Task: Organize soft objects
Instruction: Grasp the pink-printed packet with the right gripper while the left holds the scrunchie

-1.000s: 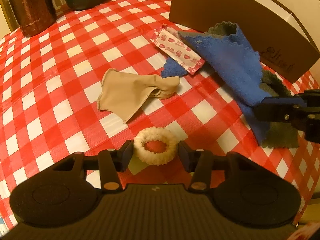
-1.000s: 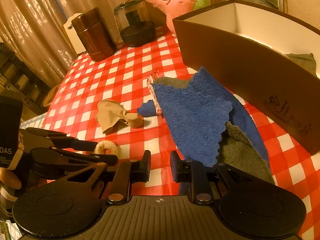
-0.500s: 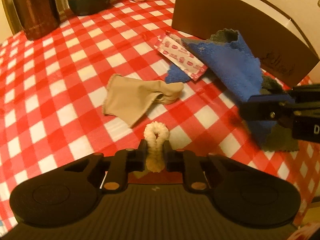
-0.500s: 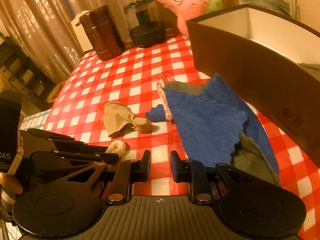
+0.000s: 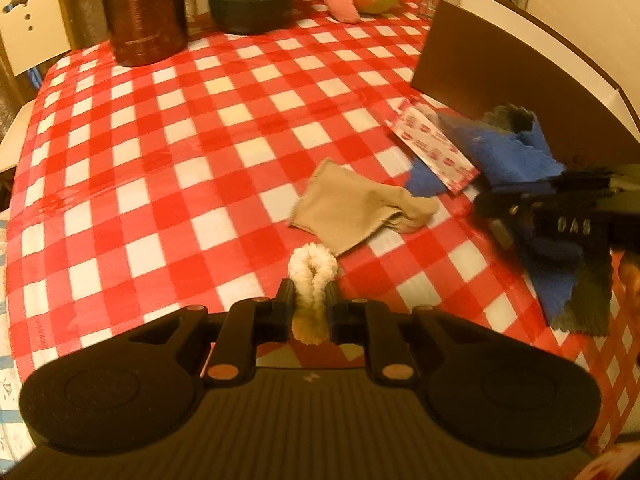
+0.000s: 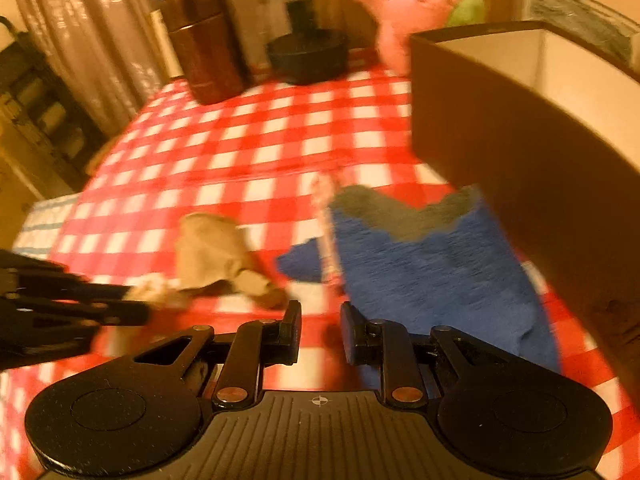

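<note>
Pinching the scrunchie in my left claw, right claw parted and empty; cloths, glove and packet not yet in the box.

Dim warm light; fisheye edge warp; right view motion-blurred.

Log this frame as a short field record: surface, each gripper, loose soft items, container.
surface: red-and-white checked tablecloth
left gripper: shut on the cream scrunchie, squeezed flat
right gripper: narrow gap between the fingers, nothing in it
loose soft items: beige cloth, blue towel over a grey one
container: brown box, open top, beside the towels
</note>
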`<action>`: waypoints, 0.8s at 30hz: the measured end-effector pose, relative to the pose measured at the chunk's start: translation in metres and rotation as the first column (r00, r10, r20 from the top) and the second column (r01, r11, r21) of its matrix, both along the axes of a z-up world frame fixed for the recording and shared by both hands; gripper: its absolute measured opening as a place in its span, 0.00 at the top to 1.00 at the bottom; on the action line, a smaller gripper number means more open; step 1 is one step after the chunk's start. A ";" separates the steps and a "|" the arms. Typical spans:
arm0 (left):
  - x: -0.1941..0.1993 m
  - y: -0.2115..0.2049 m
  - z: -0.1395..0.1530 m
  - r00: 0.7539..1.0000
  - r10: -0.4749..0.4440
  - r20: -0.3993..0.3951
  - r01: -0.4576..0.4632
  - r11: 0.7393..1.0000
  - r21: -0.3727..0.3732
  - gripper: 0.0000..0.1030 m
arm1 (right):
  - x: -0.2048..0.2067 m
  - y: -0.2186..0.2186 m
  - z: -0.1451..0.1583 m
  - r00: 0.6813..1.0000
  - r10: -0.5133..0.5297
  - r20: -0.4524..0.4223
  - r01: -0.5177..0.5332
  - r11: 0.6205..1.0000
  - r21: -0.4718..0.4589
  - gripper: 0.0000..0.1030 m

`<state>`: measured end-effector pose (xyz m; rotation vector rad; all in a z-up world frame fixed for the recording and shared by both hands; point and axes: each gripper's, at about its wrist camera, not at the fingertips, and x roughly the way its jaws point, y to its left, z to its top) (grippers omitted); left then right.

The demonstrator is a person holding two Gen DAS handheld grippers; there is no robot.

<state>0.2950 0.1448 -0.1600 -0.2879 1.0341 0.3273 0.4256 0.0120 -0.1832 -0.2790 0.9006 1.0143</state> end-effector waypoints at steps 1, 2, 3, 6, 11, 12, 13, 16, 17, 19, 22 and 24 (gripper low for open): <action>-0.001 0.002 0.000 1.000 0.008 0.002 -0.008 1.000 -0.004 0.86 | 0.006 -0.002 0.001 1.000 -0.014 0.005 0.014 1.000 -0.001 0.78; -0.001 0.004 0.000 1.000 0.013 0.004 -0.013 1.000 -0.006 0.86 | 0.011 -0.005 0.003 1.000 -0.026 0.006 0.026 1.000 0.004 0.78; -0.001 0.006 0.000 1.000 0.019 0.005 -0.019 1.000 -0.007 0.86 | 0.016 -0.006 0.005 0.999 -0.038 0.008 0.038 0.999 0.011 0.78; -0.001 0.010 0.000 1.000 0.027 0.005 -0.027 1.000 -0.013 0.86 | 0.028 -0.006 0.010 0.998 -0.051 0.023 0.050 0.998 0.025 0.74; 0.001 0.014 -0.002 0.999 0.038 0.001 -0.038 0.999 -0.016 0.85 | 0.037 0.004 0.012 1.000 -0.016 0.013 0.015 0.998 0.067 0.50; 0.001 0.015 -0.002 0.999 0.040 -0.001 -0.041 0.999 -0.016 0.85 | 0.038 0.008 0.011 1.000 -0.011 0.012 0.011 0.997 0.070 0.49; 0.001 0.016 -0.003 0.999 0.044 -0.002 -0.044 0.999 -0.017 0.85 | 0.038 0.011 0.010 1.000 -0.008 0.012 0.007 0.998 0.070 0.49; 0.001 0.018 -0.004 0.999 0.052 -0.007 -0.053 0.998 -0.020 0.85 | 0.040 0.019 0.003 1.000 -0.001 0.011 0.001 0.998 0.057 0.49; 0.001 0.019 -0.005 0.998 0.055 -0.010 -0.055 0.998 -0.019 0.85 | 0.040 0.021 0.000 1.000 0.002 0.017 -0.003 0.998 0.056 0.49; 0.001 0.021 -0.005 0.998 0.059 -0.012 -0.059 0.998 -0.022 0.85 | 0.037 0.024 -0.003 0.999 0.014 0.032 -0.016 0.999 0.044 0.50; 0.002 0.022 -0.006 0.998 0.065 -0.015 -0.066 0.998 -0.022 0.85 | 0.033 0.025 -0.004 0.998 0.028 0.047 -0.031 0.998 0.052 0.62; 0.003 0.024 -0.007 0.998 0.067 -0.015 -0.068 0.997 -0.025 0.85 | 0.033 0.024 -0.004 0.999 0.028 0.030 -0.030 0.998 0.061 0.65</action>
